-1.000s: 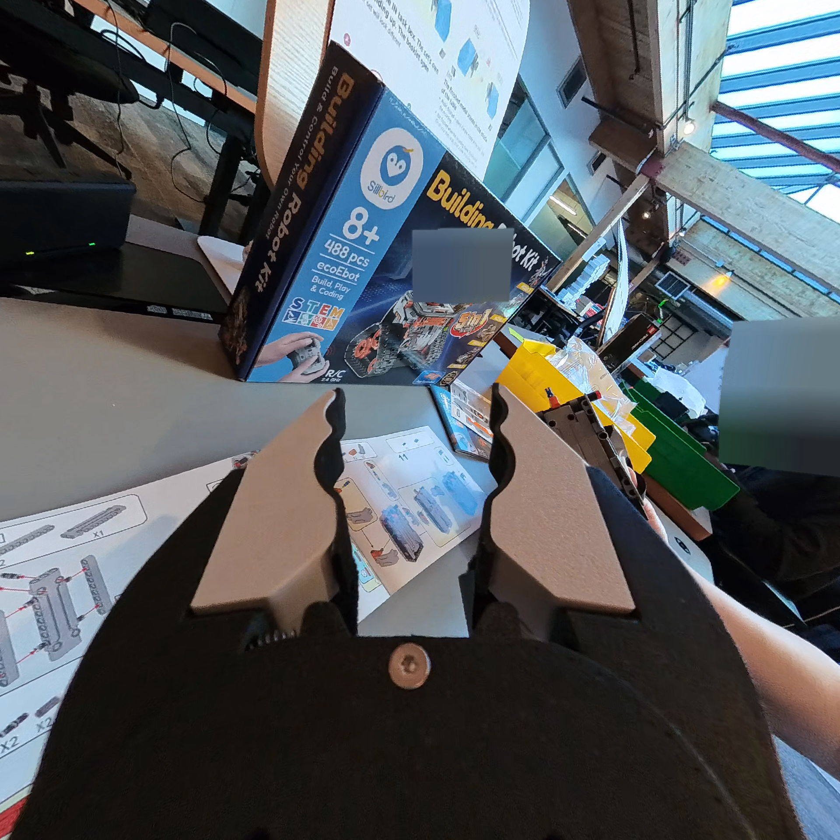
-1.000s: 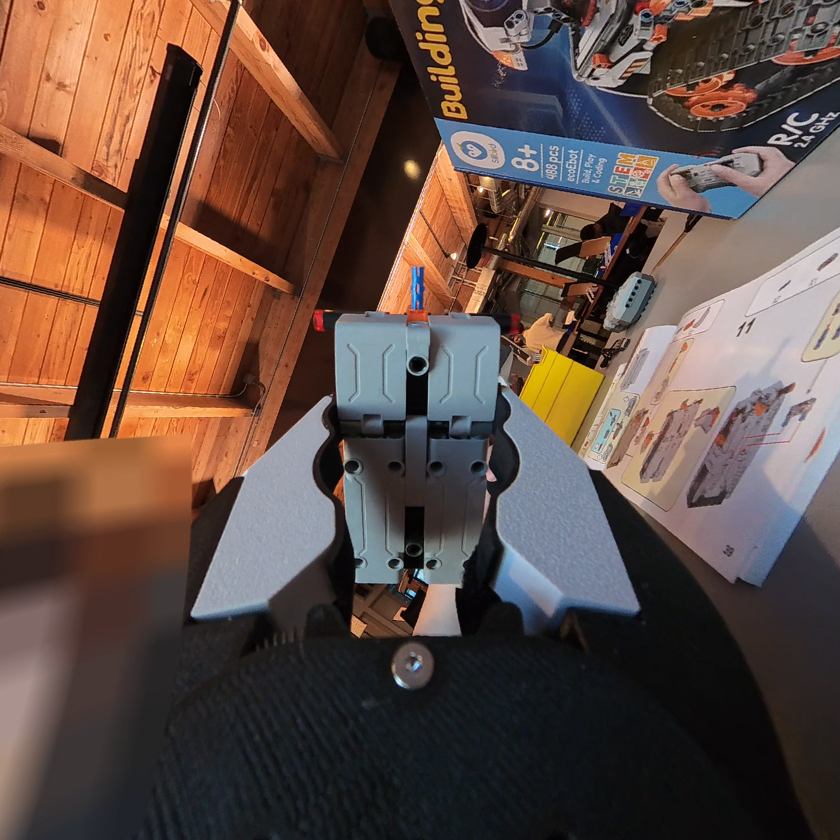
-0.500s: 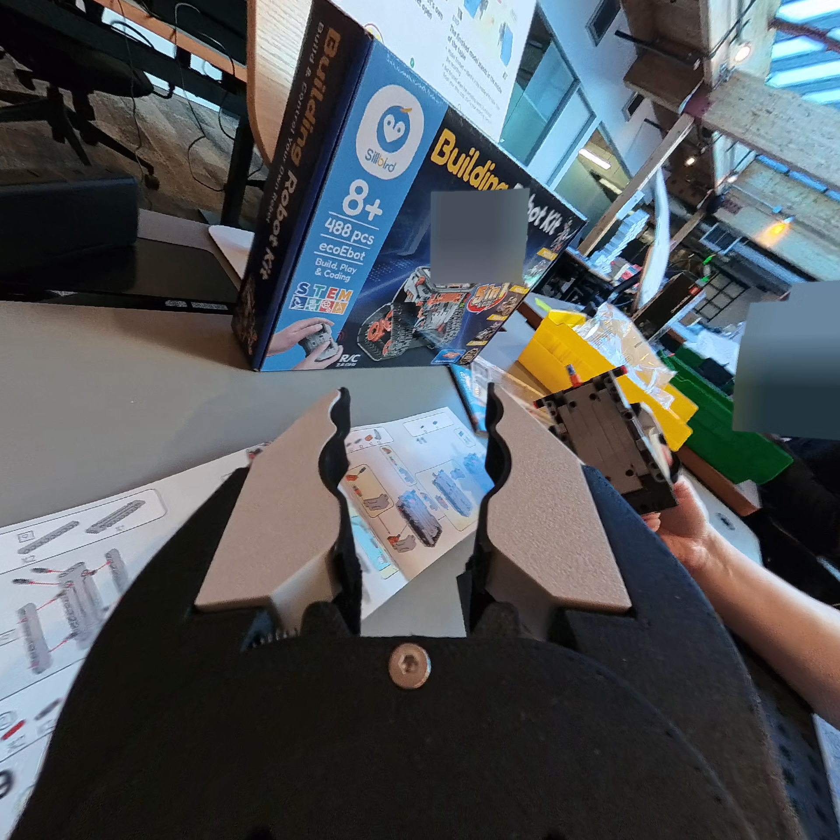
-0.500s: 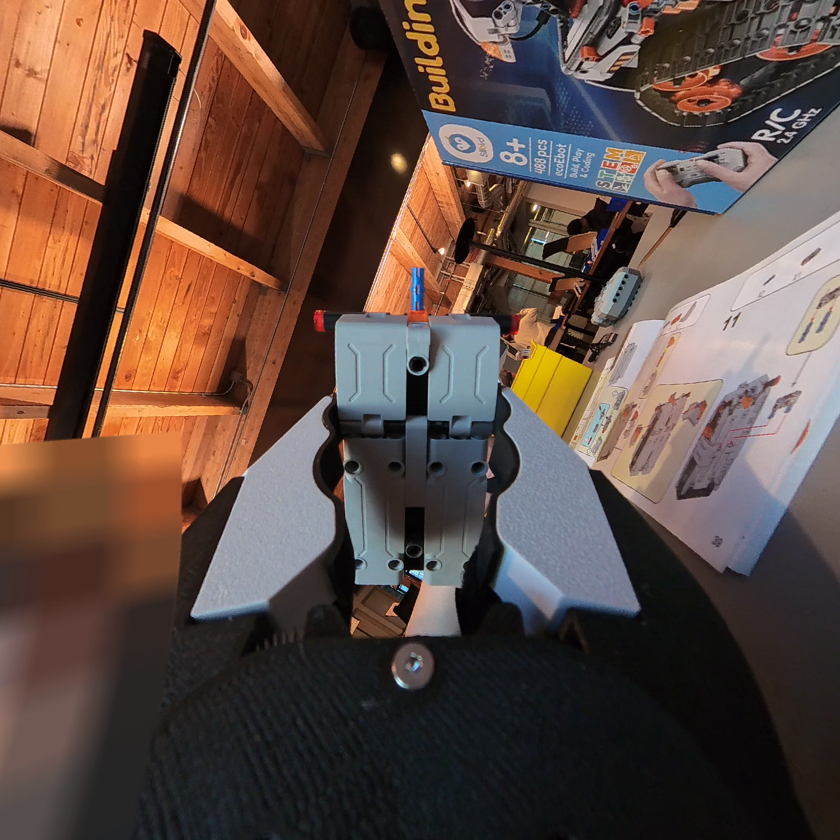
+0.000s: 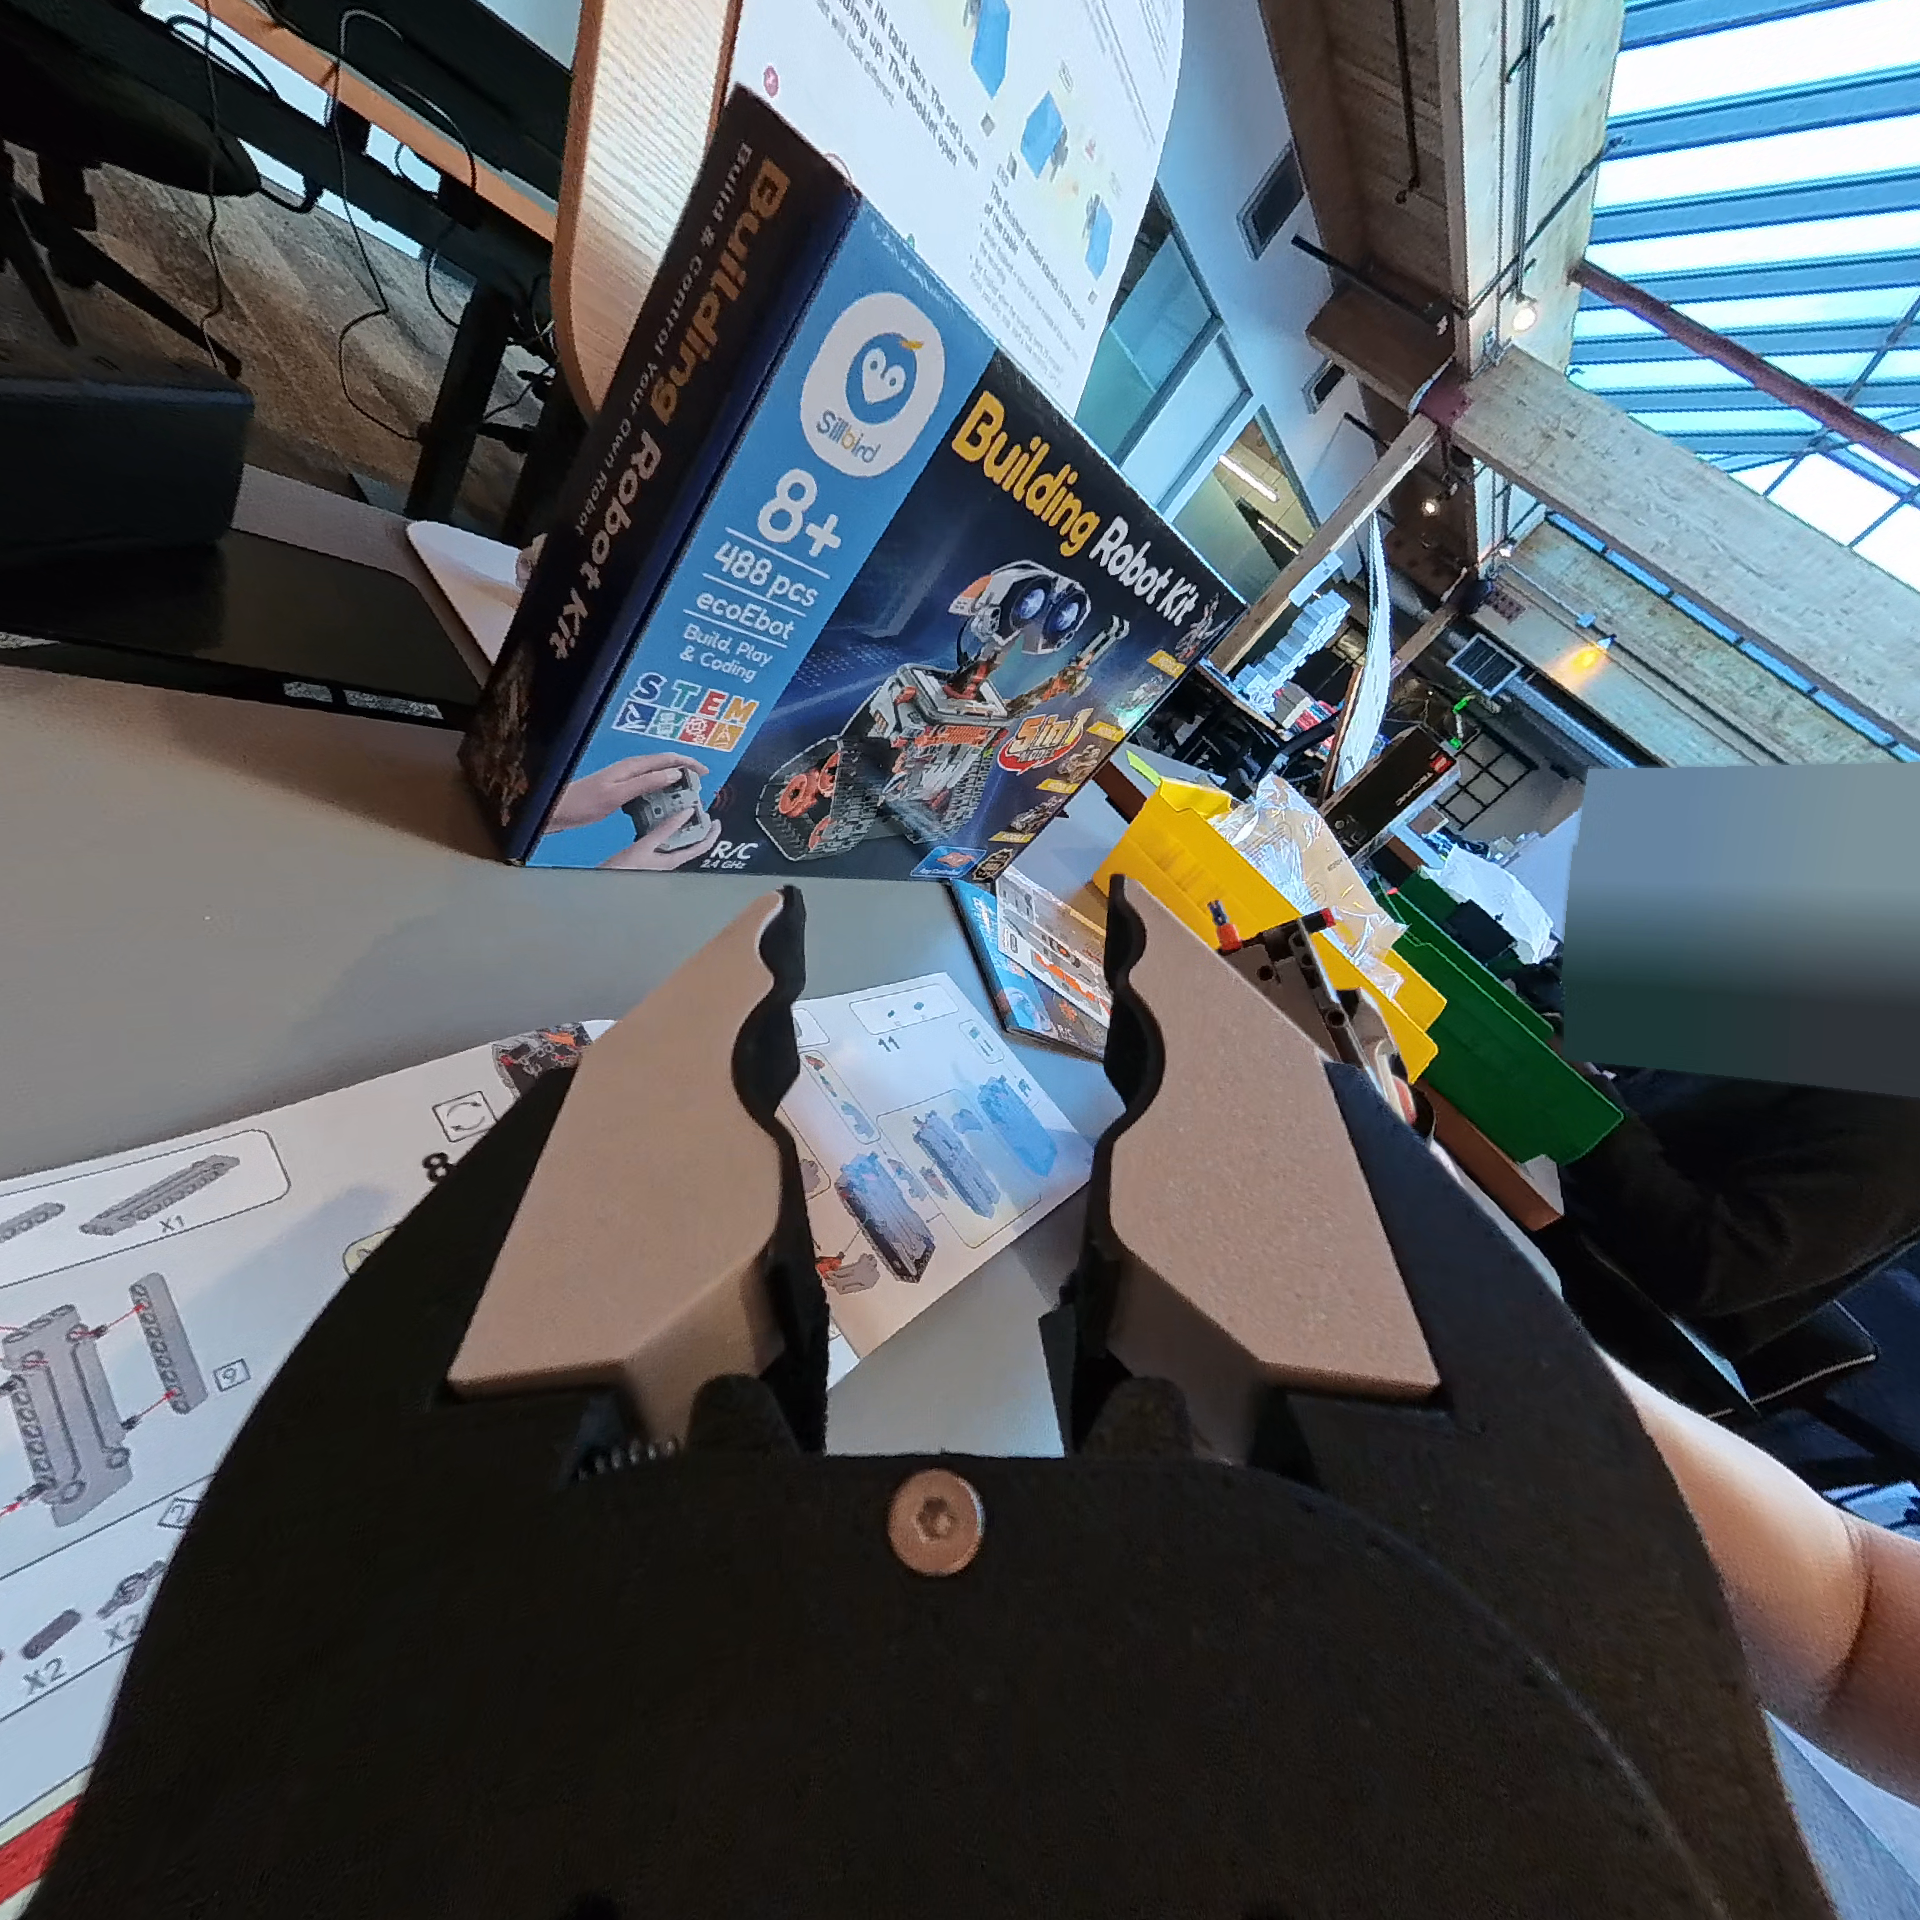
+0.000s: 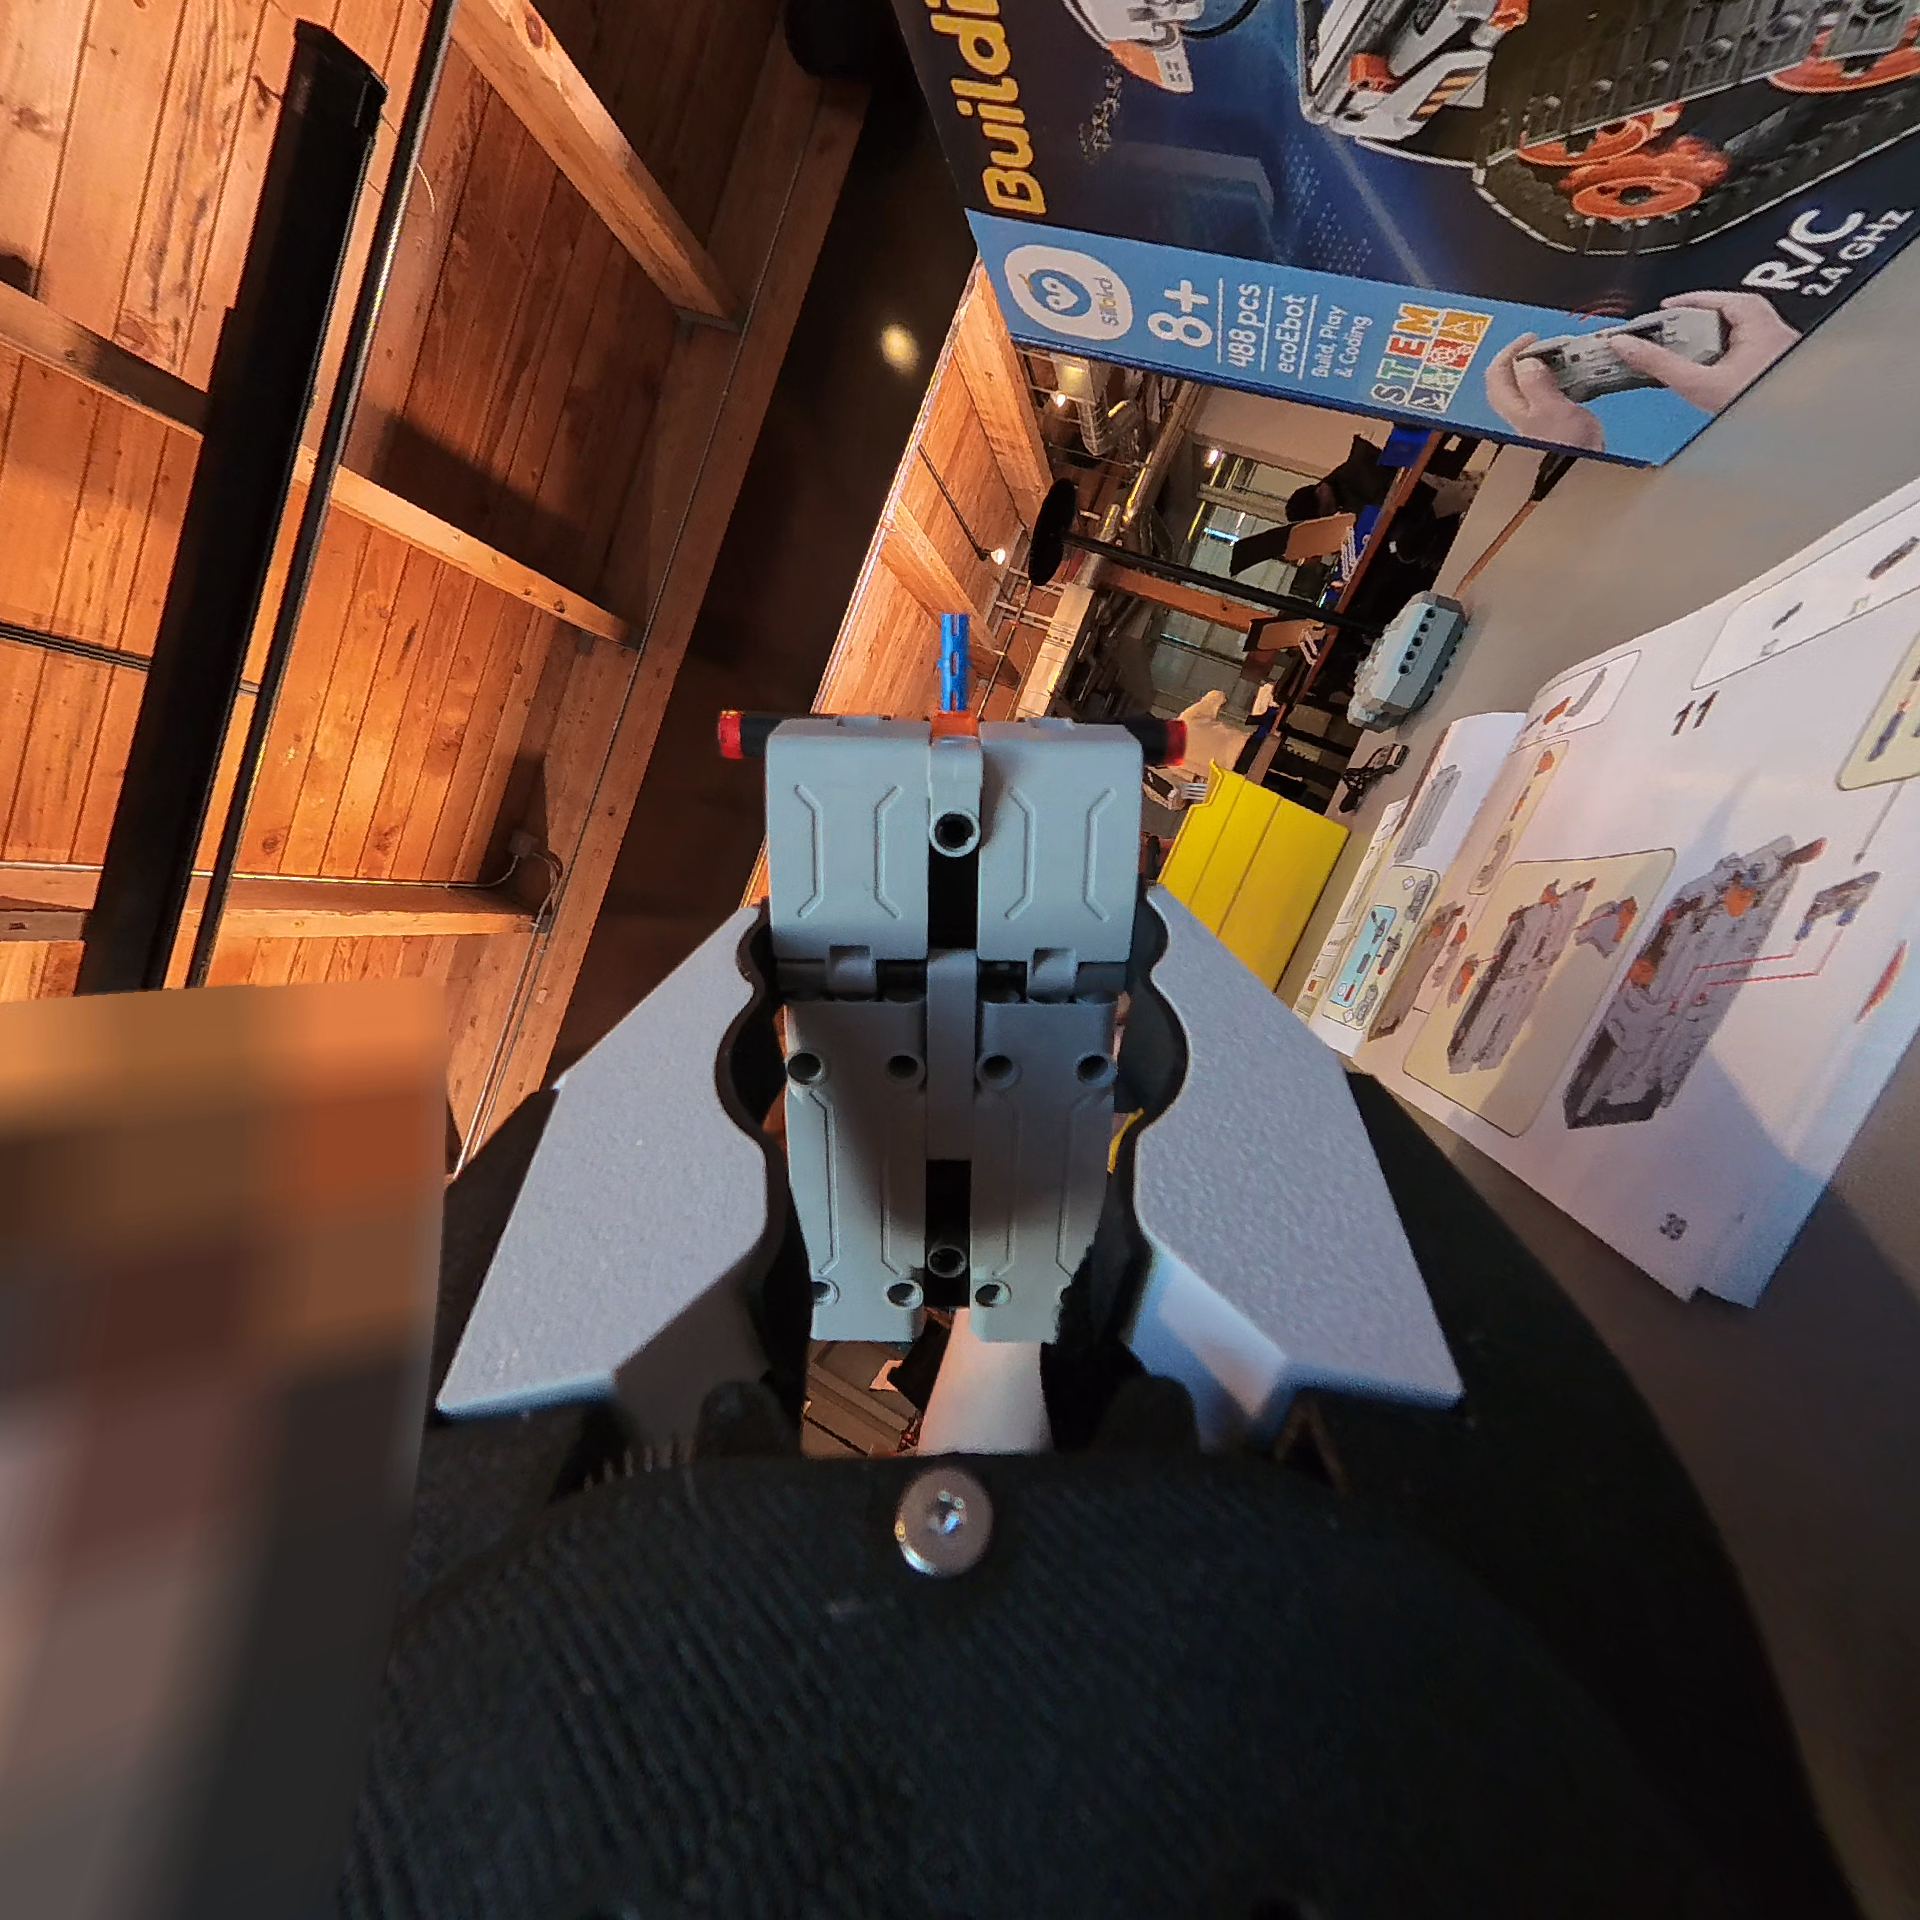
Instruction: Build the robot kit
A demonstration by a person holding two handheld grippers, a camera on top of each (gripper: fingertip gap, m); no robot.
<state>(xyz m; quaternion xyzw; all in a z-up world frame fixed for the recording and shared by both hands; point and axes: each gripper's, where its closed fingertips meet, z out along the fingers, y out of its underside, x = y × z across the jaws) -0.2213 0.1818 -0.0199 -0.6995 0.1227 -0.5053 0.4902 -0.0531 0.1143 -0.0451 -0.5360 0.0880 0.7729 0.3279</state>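
My left gripper (image 5: 951, 920) is open and empty, held above the open instruction booklet (image 5: 925, 1132) on the grey table (image 5: 260, 894). My right gripper (image 6: 951, 935) is shut on a grey brick assembly (image 6: 948, 1029) with a blue pin and red-tipped axle on top, held in the air and tilted. The same assembly (image 5: 1304, 977) shows partly behind my left gripper's right finger in the left wrist view. The booklet (image 6: 1662, 997) lies to the right in the right wrist view.
A large blue kit box (image 5: 831, 582) stands upright at the back of the table, also in the right wrist view (image 6: 1455, 208). Yellow (image 5: 1247, 894) and green bins (image 5: 1496, 1060) sit at the right. A loose grey part (image 6: 1413, 665) lies far off. A person's forearm (image 5: 1766, 1579) is at right. Spacing between my two grippers at the tips: around 20 centimeters.
The left wrist view has swung back toward the box. The held assembly has moved behind my left gripper's right finger. The right gripper has kept its grip.
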